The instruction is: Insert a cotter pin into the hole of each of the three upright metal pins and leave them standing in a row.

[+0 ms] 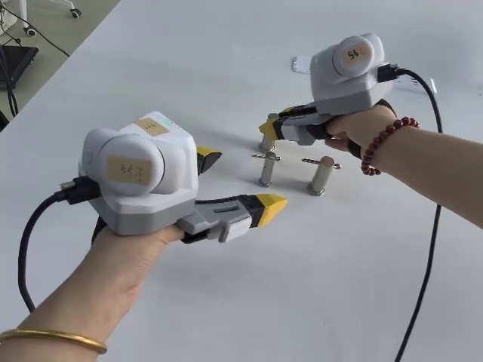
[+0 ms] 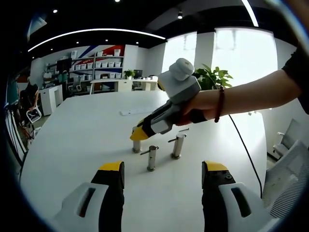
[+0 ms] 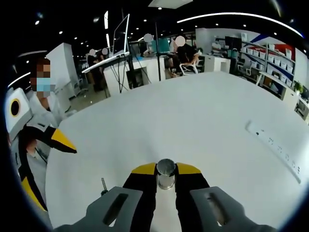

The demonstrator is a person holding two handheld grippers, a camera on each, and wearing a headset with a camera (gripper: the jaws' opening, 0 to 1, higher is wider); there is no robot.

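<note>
Metal pins (image 1: 267, 170) stand on our white table (image 1: 317, 286), a power strip (image 3: 275, 145) beyond. Our right gripper (image 3: 166, 169) clamps the farthest pin (image 3: 166, 175). Our left gripper (image 2: 162, 166) holds its jaws apart.

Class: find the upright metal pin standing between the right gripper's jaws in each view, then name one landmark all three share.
Head view: end pin centre-right, at the right gripper's yellow tips.
Left gripper view: end pin left of the row, below centre.
Right gripper view: end pin bottom centre, between the jaws.
Shared landmark: white power strip.
</note>
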